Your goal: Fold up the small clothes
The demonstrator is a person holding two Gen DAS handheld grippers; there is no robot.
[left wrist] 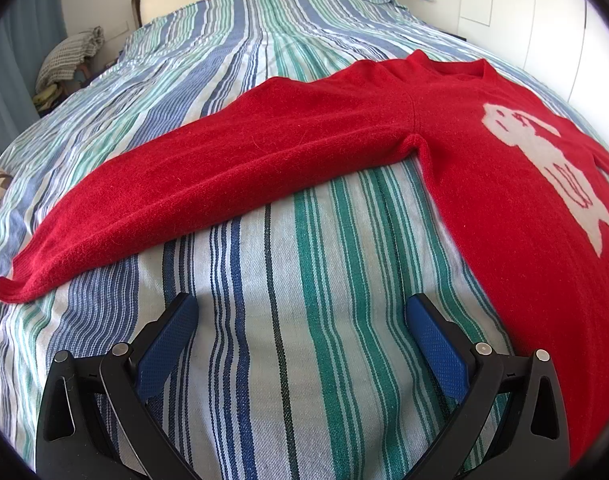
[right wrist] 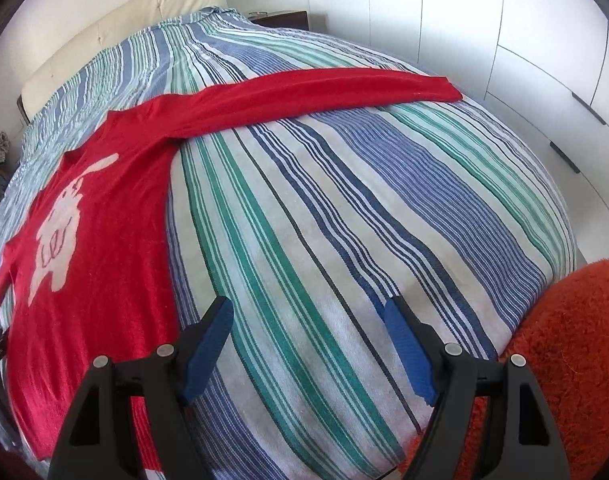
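Red sweater (left wrist: 384, 140) is laid flat on the bed (left wrist: 304, 260), sleeves spread for folding; left gripper (left wrist: 300, 316) and right gripper (right wrist: 308, 316) fingers are held wide open, empty, just short of it.

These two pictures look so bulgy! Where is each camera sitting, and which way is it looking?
Left wrist view: sits on the left gripper, angled down along its open blue fingers at the striped bedspread and one spread sleeve of the red sweater.
Right wrist view: sits on the right gripper, angled down at the bedspread, the sweater off to the left and an orange fluffy item at the right.
Shared: the same bed, the sweater's pale animal motif, the cream headboard. No hand shows.
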